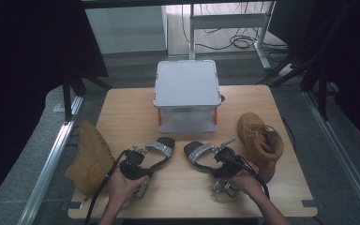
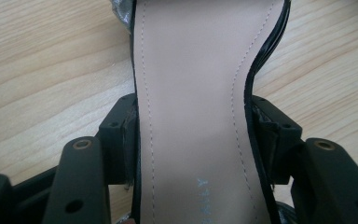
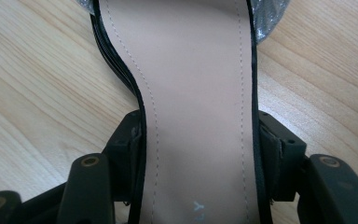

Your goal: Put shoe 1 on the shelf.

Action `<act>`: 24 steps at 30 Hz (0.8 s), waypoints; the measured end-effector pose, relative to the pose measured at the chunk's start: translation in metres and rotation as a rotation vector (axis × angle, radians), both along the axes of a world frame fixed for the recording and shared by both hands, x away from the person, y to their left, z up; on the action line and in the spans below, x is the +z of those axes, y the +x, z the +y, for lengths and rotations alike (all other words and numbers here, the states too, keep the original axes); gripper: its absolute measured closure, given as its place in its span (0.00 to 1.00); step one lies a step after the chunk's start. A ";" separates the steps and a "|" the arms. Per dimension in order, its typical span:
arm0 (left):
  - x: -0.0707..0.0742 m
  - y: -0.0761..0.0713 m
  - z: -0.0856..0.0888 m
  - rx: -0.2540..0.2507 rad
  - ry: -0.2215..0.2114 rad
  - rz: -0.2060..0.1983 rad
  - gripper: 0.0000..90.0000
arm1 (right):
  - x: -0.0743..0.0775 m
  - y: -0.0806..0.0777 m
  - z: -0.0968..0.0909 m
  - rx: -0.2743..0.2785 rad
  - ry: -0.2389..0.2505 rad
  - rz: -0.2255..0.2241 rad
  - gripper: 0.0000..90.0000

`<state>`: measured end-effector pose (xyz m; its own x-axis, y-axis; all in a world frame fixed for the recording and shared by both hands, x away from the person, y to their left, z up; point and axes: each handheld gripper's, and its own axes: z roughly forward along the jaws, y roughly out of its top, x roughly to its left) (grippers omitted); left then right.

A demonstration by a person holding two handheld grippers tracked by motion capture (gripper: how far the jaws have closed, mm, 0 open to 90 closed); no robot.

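Two black sandals with beige insoles and silver glitter straps lie on the wooden table. The left sandal points up and to the right, the right sandal up and to the left. My left gripper is shut across the heel end of the left sandal; in the left gripper view its pads press both edges of the insole. My right gripper grips the right sandal the same way, with pads tight against the sole's sides. Both sandals rest on the wood.
A white lidded box with orange clips stands at the table's back middle. One tan boot lies on the table at the right. A second tan boot leans at the table's left edge. Metal rails flank the table.
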<state>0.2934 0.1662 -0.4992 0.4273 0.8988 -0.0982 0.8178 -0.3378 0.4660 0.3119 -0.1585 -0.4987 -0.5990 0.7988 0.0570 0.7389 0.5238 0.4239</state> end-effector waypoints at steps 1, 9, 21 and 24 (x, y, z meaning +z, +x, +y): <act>0.000 0.000 0.000 0.000 0.000 0.000 0.46 | 0.000 0.000 0.000 0.000 0.000 0.000 0.47; 0.006 0.002 0.000 -0.007 -0.035 -0.011 0.46 | 0.005 0.003 -0.006 -0.032 0.056 -0.007 0.47; 0.017 0.007 -0.001 -0.008 -0.083 -0.036 0.46 | 0.011 0.006 -0.011 -0.067 0.121 -0.025 0.47; 0.020 0.009 0.000 -0.011 -0.097 -0.043 0.46 | 0.013 0.007 -0.012 -0.073 0.131 -0.022 0.47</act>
